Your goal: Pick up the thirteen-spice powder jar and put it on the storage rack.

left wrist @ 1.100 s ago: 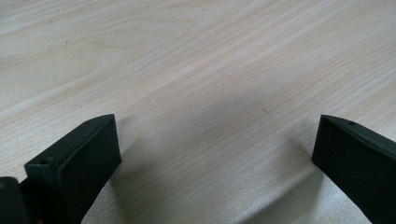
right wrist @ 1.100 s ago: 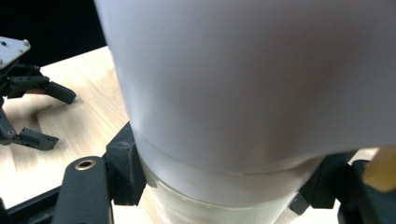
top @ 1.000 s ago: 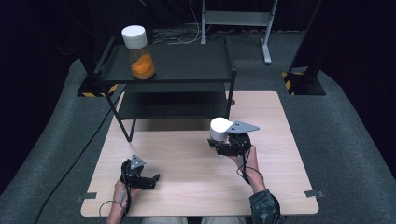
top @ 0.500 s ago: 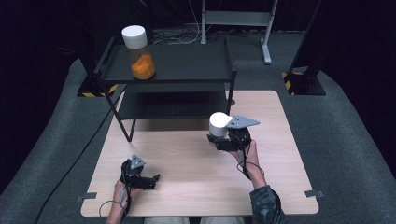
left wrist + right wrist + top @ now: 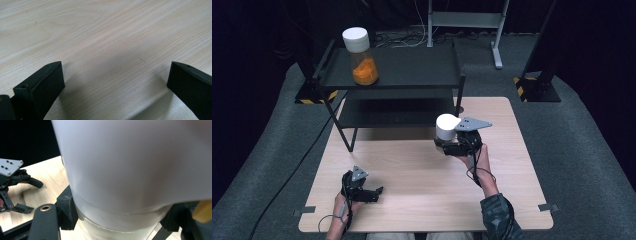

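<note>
A clear jar with a white lid is held above the wooden table, right of its middle, with my right gripper shut on its body just under the lid. In the right gripper view the lid looms close, and the black pads press on the jar's clear body. My left gripper rests low near the table's front left, its jaws wide apart. In the left gripper view, bare wood lies between its fingertips.
A black two-level rack stands at the table's far edge. On its top left stands a second white-lidded jar with orange contents. The left gripper shows far off in the right gripper view. Dark carpet surrounds the table.
My right gripper has risen a little with the jar in it. The left gripper has stayed where it was.
</note>
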